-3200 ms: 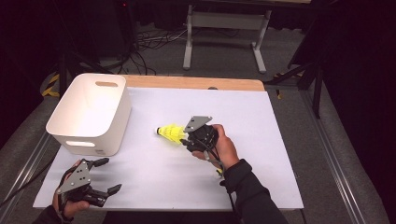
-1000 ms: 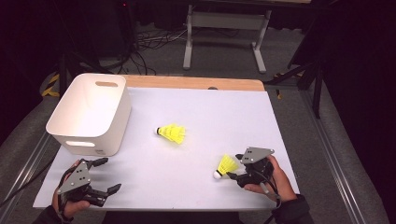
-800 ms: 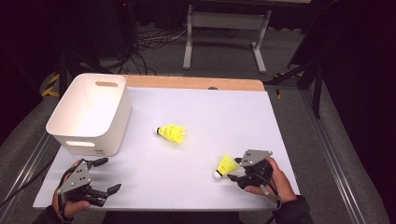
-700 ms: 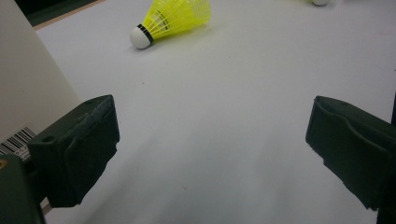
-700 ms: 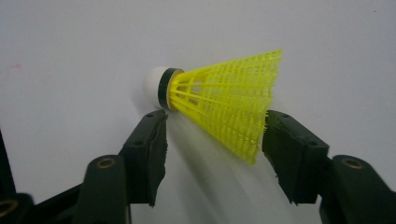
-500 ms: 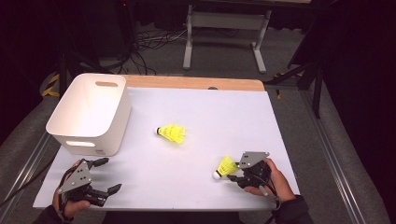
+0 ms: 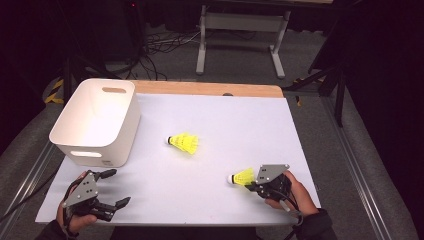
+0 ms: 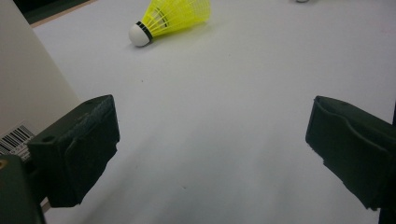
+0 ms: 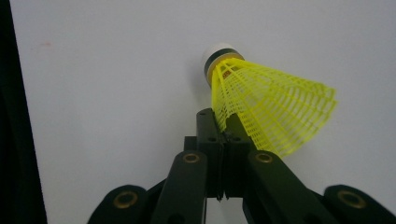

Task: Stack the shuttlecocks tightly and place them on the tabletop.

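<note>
**Right gripper view: jaws pinched on a shuttlecock's skirt**

Right gripper view shows my right gripper [image 9: 223,140] with its jaws having just been closing; they now meet on the edge of the near shuttlecock [image 9: 266,105], the yellow mesh skirt caught between the pads. Its white cork tip with a dark band points away from me, and the skirt flares out to the right of the jaws.

From the high view, that right gripper [image 7: 255,184] sits near the front right corner of the table [image 7: 240,120], the near shuttlecock [image 7: 242,177] pointing left.

My left gripper [image 7: 111,189] rests at the front left corner with its jaws wide apart and nothing between them. In the left gripper view, its black pads [image 8: 95,140] look ridged and rubbery, over bare white surface.

A second shuttlecock [image 7: 184,143] lies on its side mid-table, well apart from both grippers, cork tip toward the bin [image 7: 95,122]. That bin is white plastic, smooth, rounded at the corners, with slot handles, standing at the left edge of the table just beyond my left gripper.

The tabletop is matte white with a wooden strip along the far edge. Wide open room lies between the two shuttlecocks and across the far half.
</note>
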`<state>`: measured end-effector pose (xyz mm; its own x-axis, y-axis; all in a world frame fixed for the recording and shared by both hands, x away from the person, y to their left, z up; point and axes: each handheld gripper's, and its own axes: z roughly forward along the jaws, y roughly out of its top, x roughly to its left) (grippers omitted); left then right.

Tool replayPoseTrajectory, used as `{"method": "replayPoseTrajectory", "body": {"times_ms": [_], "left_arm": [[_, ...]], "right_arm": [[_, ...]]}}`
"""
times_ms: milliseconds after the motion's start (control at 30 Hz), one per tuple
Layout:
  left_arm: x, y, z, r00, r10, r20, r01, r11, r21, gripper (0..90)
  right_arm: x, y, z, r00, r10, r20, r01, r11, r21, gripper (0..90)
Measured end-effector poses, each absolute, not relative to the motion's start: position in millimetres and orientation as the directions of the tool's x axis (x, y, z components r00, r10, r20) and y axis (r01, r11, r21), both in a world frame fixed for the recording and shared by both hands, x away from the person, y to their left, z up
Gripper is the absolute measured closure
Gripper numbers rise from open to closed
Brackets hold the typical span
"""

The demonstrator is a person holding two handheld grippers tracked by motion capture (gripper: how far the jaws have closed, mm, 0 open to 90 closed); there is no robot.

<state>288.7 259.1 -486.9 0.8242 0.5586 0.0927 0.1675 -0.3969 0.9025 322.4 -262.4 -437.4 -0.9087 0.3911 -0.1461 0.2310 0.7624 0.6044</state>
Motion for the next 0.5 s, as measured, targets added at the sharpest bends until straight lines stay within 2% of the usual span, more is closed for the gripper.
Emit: {"method": "replayPoseTrajectory", "body": {"times_ms": [500], "left_arm": [[288.1,258.8,-486.0,0.822,0.561,0.095,0.164,-0.394,0.905,3.6]], "right_arm": [[319.9,-265.9,-429.0,-0.883,0.433,-0.182,0.215,0.717,0.663,89.9]]}}
